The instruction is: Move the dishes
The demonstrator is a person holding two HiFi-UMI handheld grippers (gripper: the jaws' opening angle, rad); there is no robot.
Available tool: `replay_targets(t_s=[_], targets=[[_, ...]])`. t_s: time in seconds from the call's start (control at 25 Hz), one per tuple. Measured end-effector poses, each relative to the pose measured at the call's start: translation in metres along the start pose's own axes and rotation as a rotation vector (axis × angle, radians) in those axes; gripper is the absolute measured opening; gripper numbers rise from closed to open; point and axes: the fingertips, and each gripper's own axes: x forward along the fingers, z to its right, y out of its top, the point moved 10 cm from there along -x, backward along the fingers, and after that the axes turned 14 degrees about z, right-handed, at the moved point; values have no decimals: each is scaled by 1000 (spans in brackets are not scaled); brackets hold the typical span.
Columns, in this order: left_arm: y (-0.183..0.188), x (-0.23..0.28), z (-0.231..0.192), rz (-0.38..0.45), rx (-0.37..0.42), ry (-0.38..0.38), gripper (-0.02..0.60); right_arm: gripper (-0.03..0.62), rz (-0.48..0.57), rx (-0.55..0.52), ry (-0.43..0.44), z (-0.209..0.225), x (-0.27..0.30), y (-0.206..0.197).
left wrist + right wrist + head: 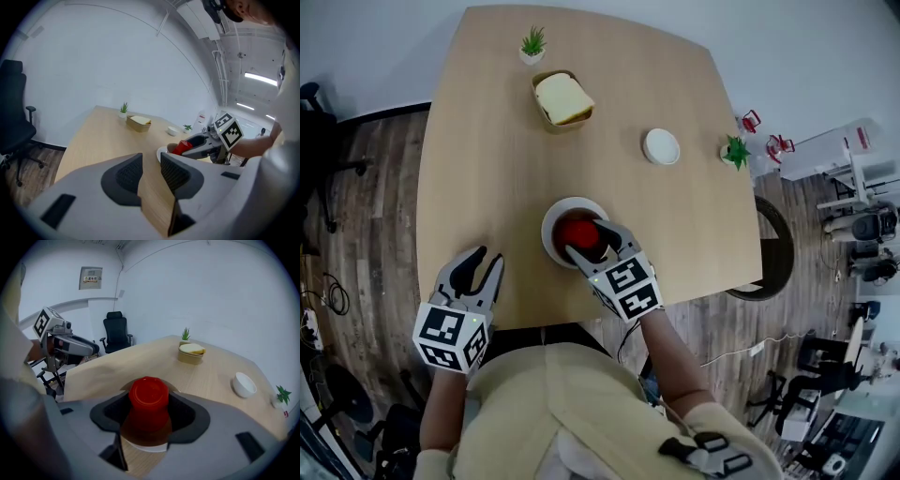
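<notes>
Lighting's bright and even here, soft white from overhead. You can spot the strip lights (258,78) glowing in my left gripper view. Hardly any glare on the table (487,169), and the shadows stay soft. Both my gripper views are heavy fisheye: walls bow and the corners go black. My own jaws look a bit soft up close. The cup (148,392) drops a dark reddish shadow onto the dish (146,447) under it.
</notes>
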Motion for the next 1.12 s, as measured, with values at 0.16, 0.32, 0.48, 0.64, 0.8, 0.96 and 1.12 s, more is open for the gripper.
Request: replay_targets(t_s=[0.16, 0.32, 0.48, 0.64, 0.8, 0.96, 1.12], targets=[[1, 5, -13, -14, 0, -51, 107, 255, 7, 1, 5, -3, 2, 1], [4, 11, -20, -18, 4, -66, 107, 252, 8, -1, -21, -6, -1, 2], [8, 16, -24, -9, -2, -57, 107, 250, 26, -14, -26, -4, -4, 8], [9, 24, -21, -5, -13, -48, 107, 250, 65, -5, -10, 2, -10, 18], [12, 31, -15, 10, -35, -39, 106, 250, 134, 35, 9, 11, -22, 29], [19, 37, -8, 29, -20, -39, 107, 250, 212, 117, 37, 21, -34, 37], [25, 45, -1, 45, -7, -42, 107, 250, 286, 220, 75, 34, -46, 43]])
